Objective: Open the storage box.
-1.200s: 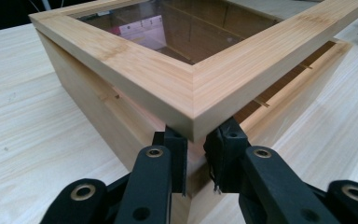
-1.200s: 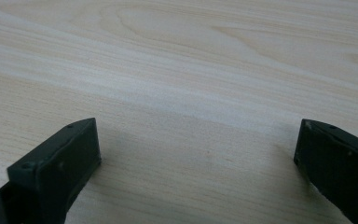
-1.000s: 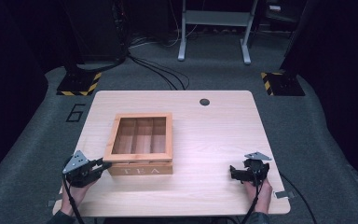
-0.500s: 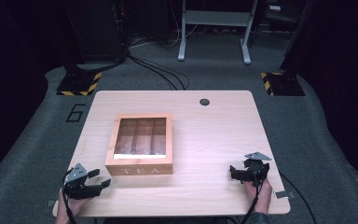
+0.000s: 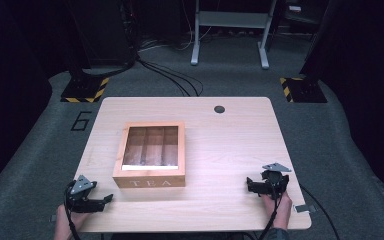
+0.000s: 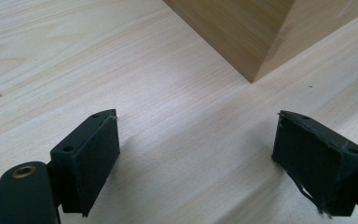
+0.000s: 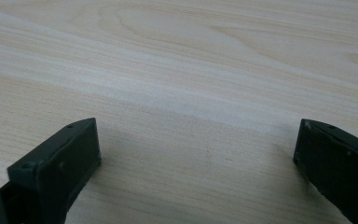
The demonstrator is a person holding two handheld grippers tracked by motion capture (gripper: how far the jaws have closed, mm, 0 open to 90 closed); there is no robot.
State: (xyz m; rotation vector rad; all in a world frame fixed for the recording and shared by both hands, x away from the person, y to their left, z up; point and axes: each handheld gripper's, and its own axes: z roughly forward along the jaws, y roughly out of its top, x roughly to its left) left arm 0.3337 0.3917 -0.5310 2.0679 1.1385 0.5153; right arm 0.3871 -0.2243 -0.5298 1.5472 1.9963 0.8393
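box: wooden tea box (image 5: 150,155), windowed lid down, sat left of centre on the bench (image 5: 230,140); "TEA" face pointed at the person.
left gripper: left gripper (image 5: 105,200) sat low at the near-left bench corner, just off the box's near-left corner, not touching. Jaws had just been opening and stood wide, nothing between them; bare wood between the pads in the left gripper view.
right gripper: right gripper (image 5: 249,184) rested near the near-right edge, well apart from the box. Jaws stood wide, nothing between them, bare bench under them.
key relation: box corner (image 6: 254,77) lay ahead and slightly right of the left gripper's jaws (image 6: 196,158); in the high view the box lay up and to the right of it.
box axis: near square, so no strong long axis; the front face ran across the bench.
nearer hand: left, clearly.
judgement: likely the left goes for the box's near-left side first; the right has a long reach across.
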